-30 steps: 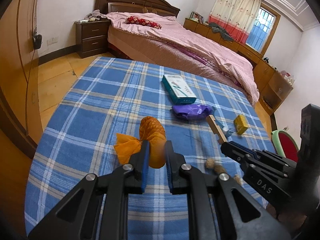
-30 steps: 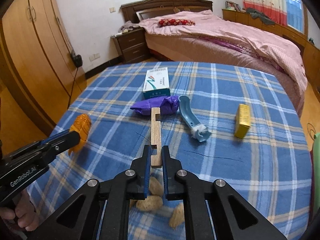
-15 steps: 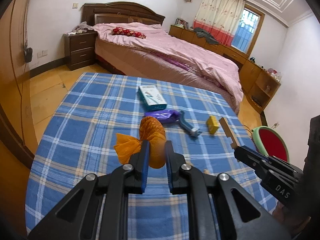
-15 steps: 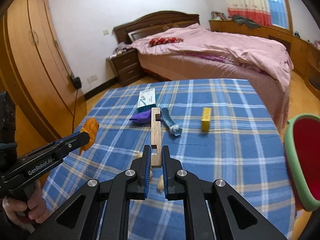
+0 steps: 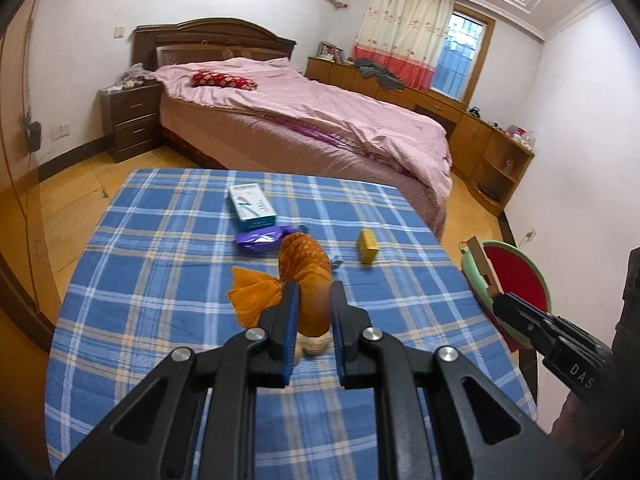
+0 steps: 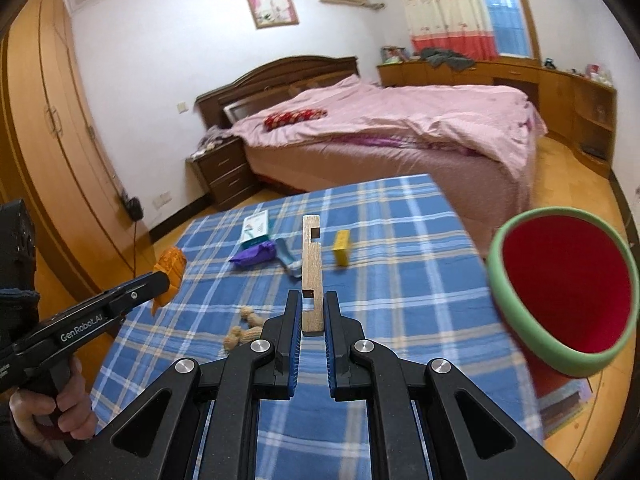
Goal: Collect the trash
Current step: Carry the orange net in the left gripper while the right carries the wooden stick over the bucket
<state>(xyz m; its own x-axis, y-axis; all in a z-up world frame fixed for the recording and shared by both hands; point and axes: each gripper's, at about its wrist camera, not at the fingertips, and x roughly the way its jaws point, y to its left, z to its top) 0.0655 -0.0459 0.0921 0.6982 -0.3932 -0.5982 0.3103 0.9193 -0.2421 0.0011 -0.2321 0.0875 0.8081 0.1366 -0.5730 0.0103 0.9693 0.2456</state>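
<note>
Above the blue plaid tablecloth (image 5: 168, 280), the left gripper (image 5: 314, 300) clamps an orange mesh bag (image 5: 304, 276), while the right gripper (image 6: 308, 312) pinches a notched wooden strip (image 6: 311, 272), near the green-rimmed red bin (image 6: 560, 292) beside the table. Peanuts (image 6: 242, 328) lie on the cloth.

Blue plaid tablecloth (image 5: 160, 280), orange wrapper (image 5: 304, 276), red, green-rimmed bin (image 6: 560, 288)
</note>
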